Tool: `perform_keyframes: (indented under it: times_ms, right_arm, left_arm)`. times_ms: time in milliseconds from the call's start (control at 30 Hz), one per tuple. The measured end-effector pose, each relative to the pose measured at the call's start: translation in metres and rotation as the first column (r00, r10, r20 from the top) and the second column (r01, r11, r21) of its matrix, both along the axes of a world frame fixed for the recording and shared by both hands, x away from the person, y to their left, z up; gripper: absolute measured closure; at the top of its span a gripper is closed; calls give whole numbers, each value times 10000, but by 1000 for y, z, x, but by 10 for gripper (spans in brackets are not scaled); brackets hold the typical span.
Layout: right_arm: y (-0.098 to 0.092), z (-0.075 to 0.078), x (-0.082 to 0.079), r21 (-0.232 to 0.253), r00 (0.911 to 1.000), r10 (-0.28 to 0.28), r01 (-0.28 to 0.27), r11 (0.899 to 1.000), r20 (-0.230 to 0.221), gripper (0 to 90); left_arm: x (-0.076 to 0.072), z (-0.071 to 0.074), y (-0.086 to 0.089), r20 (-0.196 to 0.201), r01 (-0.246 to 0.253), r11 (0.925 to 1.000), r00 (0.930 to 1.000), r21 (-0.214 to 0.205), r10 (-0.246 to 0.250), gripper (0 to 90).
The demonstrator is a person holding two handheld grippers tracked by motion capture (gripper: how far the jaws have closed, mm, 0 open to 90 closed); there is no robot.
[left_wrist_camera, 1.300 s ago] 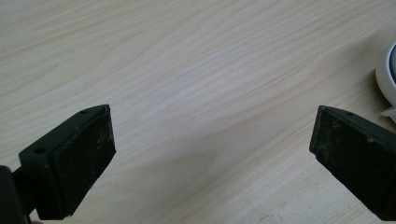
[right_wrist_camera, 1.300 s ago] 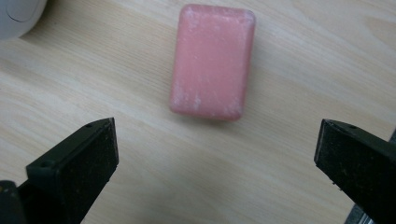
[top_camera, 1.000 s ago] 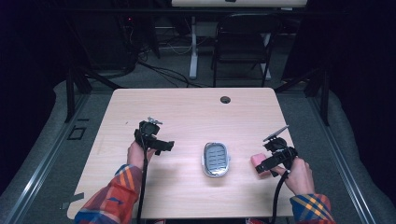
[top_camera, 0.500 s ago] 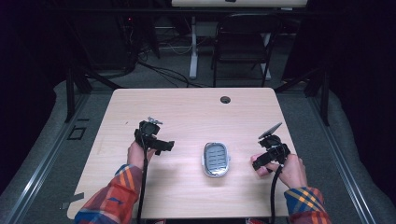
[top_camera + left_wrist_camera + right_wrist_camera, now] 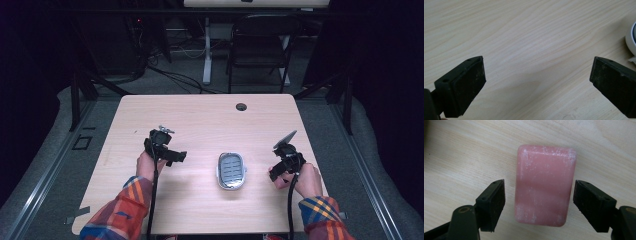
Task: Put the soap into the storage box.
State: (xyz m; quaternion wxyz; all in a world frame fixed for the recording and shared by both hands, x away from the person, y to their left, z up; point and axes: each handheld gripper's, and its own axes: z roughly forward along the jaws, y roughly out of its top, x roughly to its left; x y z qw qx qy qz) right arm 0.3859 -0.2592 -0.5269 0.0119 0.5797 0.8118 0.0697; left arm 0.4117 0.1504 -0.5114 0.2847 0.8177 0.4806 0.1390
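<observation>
A pink bar of soap (image 5: 545, 187) lies flat on the wooden table (image 5: 200, 120). My right gripper (image 5: 539, 187) straddles it with a jaw on each long side. The jaws have just been closing, and a narrow gap still shows between each pad and the soap. From above, the right gripper (image 5: 278, 171) sits to the right of a white oval soap dish (image 5: 231, 171) with a grey ribbed insert. My left gripper (image 5: 170, 154) hovers left of the dish, its jaws (image 5: 537, 65) wide open over bare wood. The dish's white rim (image 5: 631, 40) lies to its right.
A round cable hole (image 5: 241, 106) is set in the table near its far edge. A dark folding chair (image 5: 260, 55) and a white stand leg (image 5: 206, 50) stand beyond the table. Cables trail from both grippers toward the near edge.
The right hand has shifted left toward the dish and sunk a little over the soap. Its jaws have narrowed. The left hand has kept still.
</observation>
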Motion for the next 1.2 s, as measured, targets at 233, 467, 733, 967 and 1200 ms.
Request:
perform_keyframes:
  times_ms: [233, 467, 733, 967, 1200]
  right_arm:
    - [0, -4, 3, -109, 9998, -3, 1, 9999, -186, 278]
    - [1, -9, 5, -87, 9995, -121, 118, 9999, -297, 279]
    - [0, -12, 8, -234, 9978, -51, 36, 9997, -656, 308]
    - [1, -16, 9, -270, 9978, -289, 273, 9993, -598, 344]
    - [0, -15, 10, -380, 9966, -129, 98, 9992, -814, 361]
  left_arm:
    - [0, 0, 0, -7, 1, 10000, 10000, 4, -1, 0]
    - [0, 0, 0, -13, 12, 10000, 10000, 44, -12, 0]
    - [0, 0, 0, 17, -12, 10000, 10000, 6, 12, 0]
    - [0, 0, 0, 38, -9, 10000, 10000, -6, 9, 0]
    - [0, 0, 0, 23, -4, 10000, 10000, 2, 4, 0]
